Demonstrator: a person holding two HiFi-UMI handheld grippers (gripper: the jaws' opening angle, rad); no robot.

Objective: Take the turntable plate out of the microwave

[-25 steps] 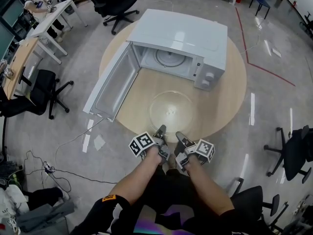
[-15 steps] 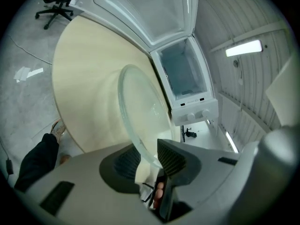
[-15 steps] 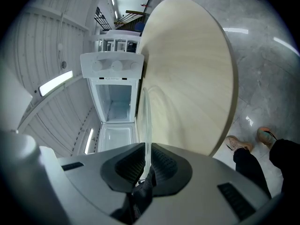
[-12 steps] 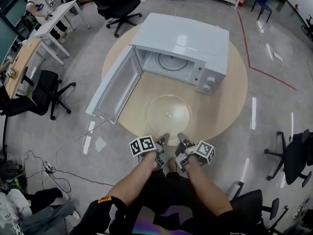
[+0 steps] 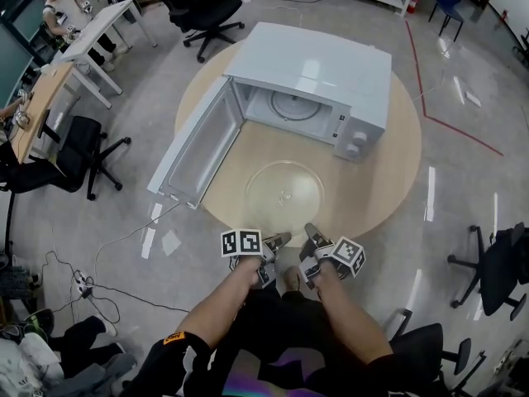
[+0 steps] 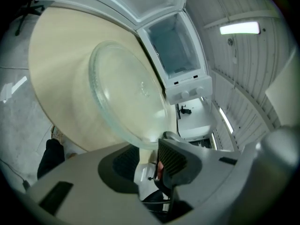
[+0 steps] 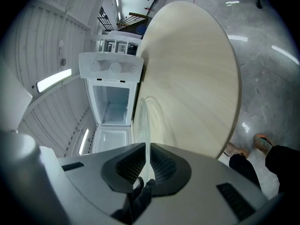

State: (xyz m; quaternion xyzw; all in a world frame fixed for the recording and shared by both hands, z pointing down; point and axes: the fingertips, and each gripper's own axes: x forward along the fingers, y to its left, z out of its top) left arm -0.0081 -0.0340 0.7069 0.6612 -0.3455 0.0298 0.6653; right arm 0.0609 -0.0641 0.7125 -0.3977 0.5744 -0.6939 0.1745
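The clear glass turntable plate (image 5: 285,193) lies on the round wooden table (image 5: 388,172), in front of the white microwave (image 5: 314,64), whose door (image 5: 194,143) hangs open to the left. My right gripper (image 5: 309,231) is at the plate's near rim; in the right gripper view its jaws (image 7: 145,149) are shut on the thin glass edge (image 7: 142,121). My left gripper (image 5: 279,240) sits beside it. Its jaws (image 6: 147,149) have just been opening and now stand wide, with the plate's rim (image 6: 126,93) just ahead of them and untouched.
A roller ring (image 5: 293,106) lies in the microwave cavity. The table's near edge is close behind the plate. Office chairs (image 5: 70,155) and desks (image 5: 91,31) stand at the left, a cable (image 5: 124,238) runs over the floor, and more chairs (image 5: 496,263) stand at the right.
The left gripper has rolled, opened its jaws and drawn slightly back from the plate's rim. The right gripper stays shut on the rim, and the plate has not shifted on the table.
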